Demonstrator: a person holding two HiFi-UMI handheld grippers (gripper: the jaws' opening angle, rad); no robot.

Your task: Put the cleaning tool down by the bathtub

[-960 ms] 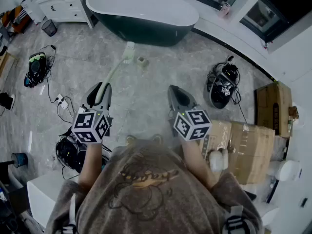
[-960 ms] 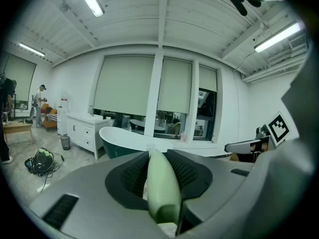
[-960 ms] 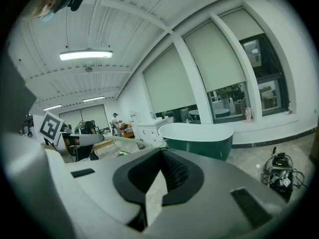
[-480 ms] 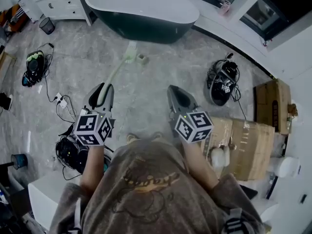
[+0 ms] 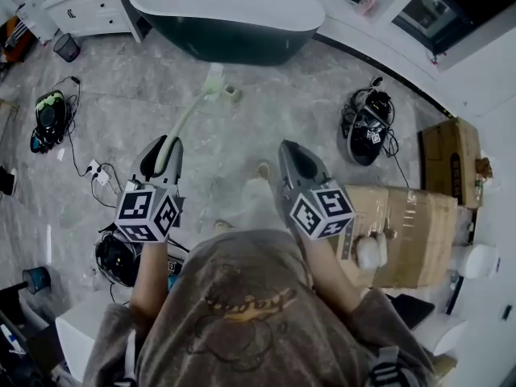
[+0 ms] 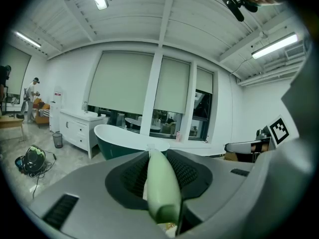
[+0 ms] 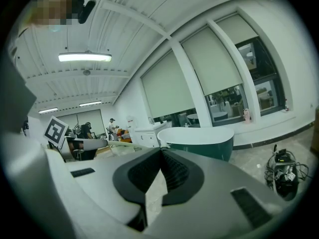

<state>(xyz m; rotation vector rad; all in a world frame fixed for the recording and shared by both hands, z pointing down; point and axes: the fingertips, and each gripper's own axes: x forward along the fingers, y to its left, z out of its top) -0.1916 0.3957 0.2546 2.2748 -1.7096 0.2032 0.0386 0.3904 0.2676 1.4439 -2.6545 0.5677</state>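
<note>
1. Floor (image 5: pixel 121 87): one, marbled. The bathtub stands at its far edge, boxes along its right edge.
2. Bathtub (image 5: pixel 234 47): one, white inside with a dark wall.
3. Cabinet (image 5: pixel 89 6): one, white, in the far left corner.
4. Boxes (image 5: pixel 407 232): two, cardboard.
5. Cable bundles (image 5: pixel 367 131): three, dark. One lies on the right, one on the left, one near the left arm.
6. Brush (image 5: pixel 187 119): one. It is carried above the floor, not yet down, with its white head pointing at the bathtub's wall. The long pale-green handle looks light, stiff and smooth, so it may slip or swing about the grip. I judge a hold further up the handle would steady it for lowering.
7. Tools: two. The left tool (image 5: pixel 165 147) is clamped on the near end of the brush's handle, its jaws partly apart around it. The right tool (image 5: pixel 294 156) is closed at the tips and holds nothing.
8. Small pale object (image 5: pixel 231 93): one, on the floor close to the bathtub. I cannot tell what it is.
</note>
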